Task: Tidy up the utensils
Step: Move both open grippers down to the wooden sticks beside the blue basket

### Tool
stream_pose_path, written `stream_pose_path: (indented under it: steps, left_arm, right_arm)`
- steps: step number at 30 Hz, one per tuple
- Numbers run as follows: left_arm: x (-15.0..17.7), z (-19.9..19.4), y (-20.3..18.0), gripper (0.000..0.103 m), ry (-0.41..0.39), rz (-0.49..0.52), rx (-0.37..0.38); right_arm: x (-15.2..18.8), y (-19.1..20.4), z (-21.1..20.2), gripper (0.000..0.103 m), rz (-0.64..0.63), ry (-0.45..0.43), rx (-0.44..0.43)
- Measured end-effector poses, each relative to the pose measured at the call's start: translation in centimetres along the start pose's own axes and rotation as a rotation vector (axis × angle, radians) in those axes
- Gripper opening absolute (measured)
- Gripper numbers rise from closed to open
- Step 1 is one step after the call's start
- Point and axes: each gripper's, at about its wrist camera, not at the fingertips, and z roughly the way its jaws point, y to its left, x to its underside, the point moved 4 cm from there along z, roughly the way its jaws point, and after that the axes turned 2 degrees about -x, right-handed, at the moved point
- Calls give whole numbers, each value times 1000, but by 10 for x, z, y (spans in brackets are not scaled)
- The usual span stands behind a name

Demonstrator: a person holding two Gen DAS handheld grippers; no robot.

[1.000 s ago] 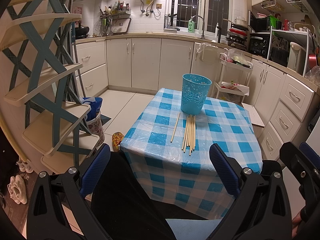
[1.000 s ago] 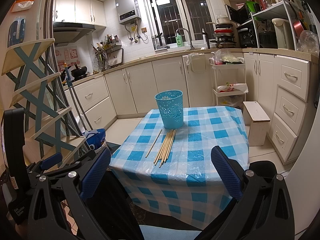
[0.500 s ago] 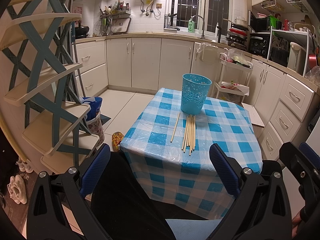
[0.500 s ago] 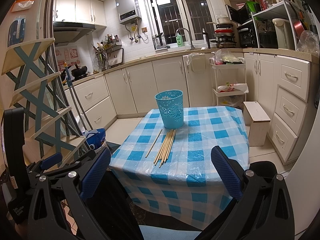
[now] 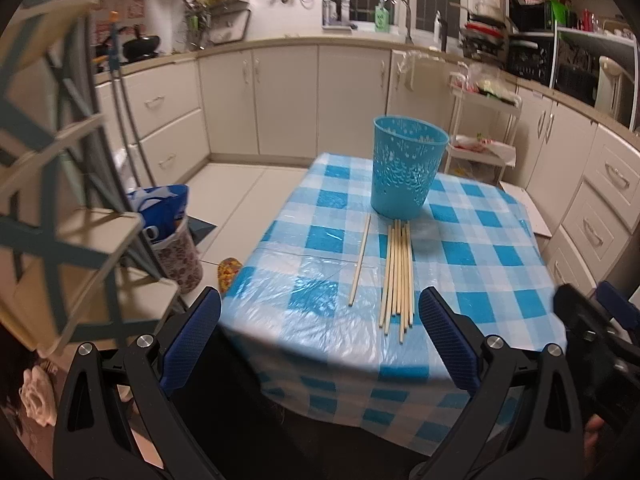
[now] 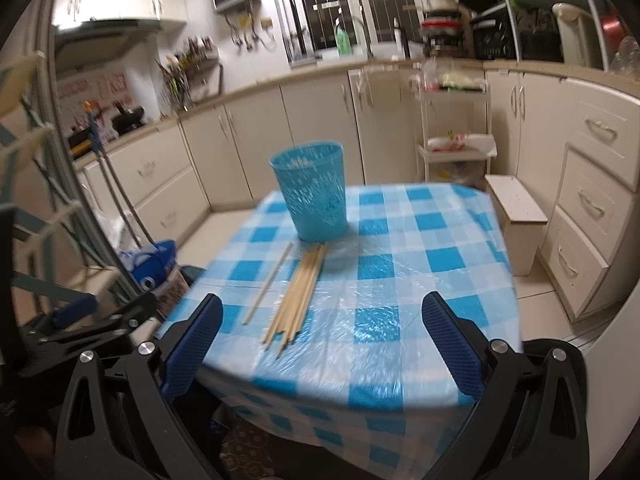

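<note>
Nearing the chopsticks (image 5: pixel 396 272), both claws have advanced, agape.

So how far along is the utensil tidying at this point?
Nothing is done yet: the chopstick bundle and the lone chopstick lie flat on the checked table, in front of the blue cup. Nothing is in hand; the left tool and right tool are open and empty. All chopsticks remain to be moved.
</note>
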Motion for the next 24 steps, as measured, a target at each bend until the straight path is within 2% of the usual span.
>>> stream_pose_path:
  steps: [1,2,7,9,11,15,17,19,22,24]
  left_arm:
    - [-4,9,-3,95,-5,2,-2]
    - [-7,22,-6,95,6,7,-2]
    - [-11,74,-15,95,76,63,-29]
    - [-10,96,-17,95,108,80,-40]
    - [-8,119,-18,95,151,85,-46]
    - [5,158,-22,95,253,56,-1]
    - [4,176,-25,95,272,58,7]
    - [-4,188,-24,95,259,63,0]
    - [-10,208,-25,95,260,73,-13]
    - [-13,221,-27,94,268,84,-15]
  right_arm:
    - [-1,-2,19,90,1,26,7]
    - [-3,-4,32,81,3,48,6]
    - [-2,-9,116,55,51,187,-21]
    - [-3,-10,146,53,65,219,-20]
    - [-4,-10,170,43,58,239,-12]
    - [-6,-10,207,37,61,271,0]
    - [-7,-11,225,34,68,296,-9]
    - [-9,-11,237,33,64,303,-11]
    - [-10,-12,251,27,58,324,-27]
    - [-10,-11,258,19,38,336,-34]
